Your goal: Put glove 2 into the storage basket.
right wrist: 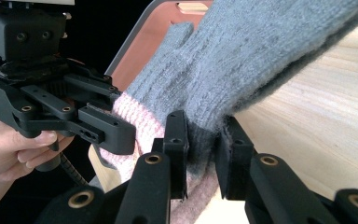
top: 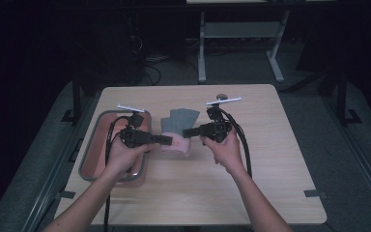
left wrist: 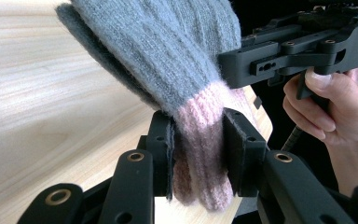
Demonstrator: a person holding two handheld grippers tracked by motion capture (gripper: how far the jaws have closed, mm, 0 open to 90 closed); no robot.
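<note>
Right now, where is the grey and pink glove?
In the high view the glove hangs near the table's middle between the left gripper and right gripper, right of the tray.

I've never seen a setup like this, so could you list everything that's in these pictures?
glove: one, grey with a pink cuff, held up over the middle of the table between both claws
tray: one, grey rim with a reddish-brown inside, left part of the table
table: one, light wood, centre of the high view
frame legs: pale grey, on the floor beyond the table
left claw: black, shut on the pink cuff
right claw: black, shut on the glove near the cuff
</note>
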